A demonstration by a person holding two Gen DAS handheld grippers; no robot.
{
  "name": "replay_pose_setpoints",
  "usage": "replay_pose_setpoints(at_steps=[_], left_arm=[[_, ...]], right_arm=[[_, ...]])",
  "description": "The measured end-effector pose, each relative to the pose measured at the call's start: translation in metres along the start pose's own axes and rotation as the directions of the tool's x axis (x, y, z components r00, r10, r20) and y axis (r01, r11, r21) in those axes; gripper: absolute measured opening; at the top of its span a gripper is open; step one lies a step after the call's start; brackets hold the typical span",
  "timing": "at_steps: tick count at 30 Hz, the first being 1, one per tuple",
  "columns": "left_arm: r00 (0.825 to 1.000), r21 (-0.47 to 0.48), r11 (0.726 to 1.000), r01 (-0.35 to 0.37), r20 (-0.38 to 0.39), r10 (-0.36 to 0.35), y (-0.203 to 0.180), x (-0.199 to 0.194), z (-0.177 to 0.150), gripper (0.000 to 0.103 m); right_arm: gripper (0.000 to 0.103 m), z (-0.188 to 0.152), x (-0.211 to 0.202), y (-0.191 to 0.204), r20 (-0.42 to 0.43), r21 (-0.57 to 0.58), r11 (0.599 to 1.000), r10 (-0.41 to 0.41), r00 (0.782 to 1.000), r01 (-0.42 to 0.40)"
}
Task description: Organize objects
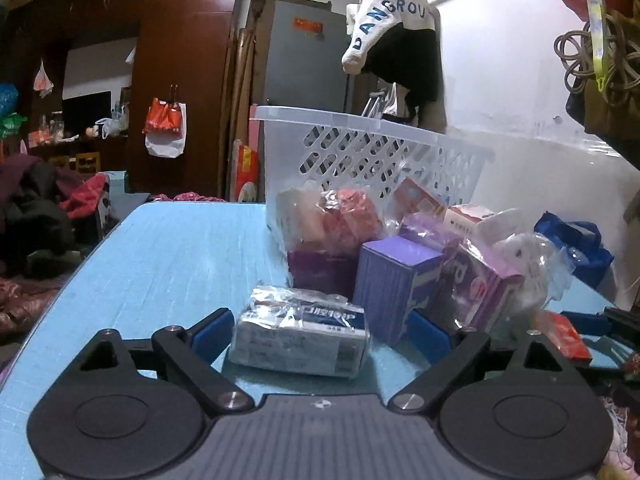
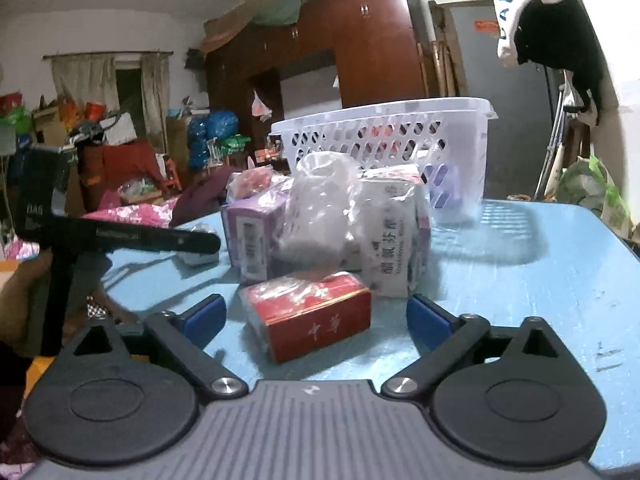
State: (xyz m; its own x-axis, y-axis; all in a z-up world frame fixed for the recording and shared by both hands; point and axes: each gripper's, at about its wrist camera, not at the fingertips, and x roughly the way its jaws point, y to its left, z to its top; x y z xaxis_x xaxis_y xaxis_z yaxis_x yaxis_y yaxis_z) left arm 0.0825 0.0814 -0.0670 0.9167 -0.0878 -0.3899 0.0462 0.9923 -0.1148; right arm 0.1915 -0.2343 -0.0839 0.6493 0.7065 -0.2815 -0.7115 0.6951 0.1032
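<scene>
Blue table (image 1: 160,248) | your left gripper (image 1: 320,330) spread wide around plastic-wrapped grey box (image 1: 300,332), pads clear | your right gripper (image 2: 316,314) gaping around red box (image 2: 312,316), untouched | white basket (image 1: 360,140) behind pile

The table (image 1: 168,264) is showing pale blue with a fine streaked grain. The basket (image 2: 384,136) is showing white, pierced with rows of oval holes. A red box (image 2: 316,316) is carrying gold trim; another box (image 1: 394,280) is showing purple; a wrapped grey-white packet (image 1: 300,332) is glinting.
</scene>
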Motion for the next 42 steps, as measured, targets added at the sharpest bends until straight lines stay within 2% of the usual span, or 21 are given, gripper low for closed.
replay_pose_setpoints(at_steps=[1,2,3,4,5,14,25,30,34,42], left_arm=[[1.0,-0.003,1.0,-0.001,-0.01,0.001,0.0,0.002,0.001,0.094],[1.0,-0.004,1.0,0.004,-0.012,-0.004,0.0,0.002,-0.001,0.093],[1.0,-0.008,1.0,0.011,-0.014,-0.011,0.001,0.002,-0.001,0.087],[1.0,-0.016,1.0,0.018,-0.017,-0.019,0.002,0.003,-0.002,0.074],[1.0,-0.017,1.0,0.022,-0.009,-0.022,0.003,0.002,-0.003,0.071],[0.998,-0.011,0.998,0.063,0.028,-0.063,-0.007,-0.006,-0.01,0.071],[0.995,-0.028,0.998,0.062,0.076,-0.06,-0.008,-0.015,-0.012,0.071],[0.993,-0.055,0.997,0.061,0.106,-0.055,-0.004,-0.02,-0.01,0.071],[0.99,-0.059,0.996,0.063,0.127,-0.055,-0.002,-0.024,-0.009,0.071],[0.988,-0.06,0.996,0.072,0.141,-0.063,-0.001,-0.027,-0.008,0.071]], right_arm=[[0.093,0.0,0.0,0.001,0.001,-0.007,1.0,0.003,1.0,-0.003],[0.086,0.0,-0.001,0.002,0.002,-0.01,1.0,0.01,1.0,-0.01],[0.082,-0.001,-0.002,0.003,0.002,-0.015,1.0,0.016,1.0,-0.016],[0.076,-0.002,-0.002,0.003,0.004,-0.021,1.0,0.014,1.0,-0.014],[0.07,-0.005,-0.005,0.006,0.008,-0.027,1.0,0.006,1.0,-0.006],[0.068,-0.01,-0.02,-0.003,0.054,0.005,1.0,-0.008,0.998,0.007],[0.068,-0.005,-0.039,-0.017,0.06,0.013,0.997,-0.077,0.995,0.076],[0.068,-0.002,-0.043,-0.015,0.076,0.005,0.998,-0.065,0.995,0.065],[0.068,0.003,-0.051,-0.015,0.104,0.022,0.999,-0.027,0.994,0.025],[0.068,0.012,-0.06,-0.011,0.15,0.021,0.999,-0.037,0.988,0.035]])
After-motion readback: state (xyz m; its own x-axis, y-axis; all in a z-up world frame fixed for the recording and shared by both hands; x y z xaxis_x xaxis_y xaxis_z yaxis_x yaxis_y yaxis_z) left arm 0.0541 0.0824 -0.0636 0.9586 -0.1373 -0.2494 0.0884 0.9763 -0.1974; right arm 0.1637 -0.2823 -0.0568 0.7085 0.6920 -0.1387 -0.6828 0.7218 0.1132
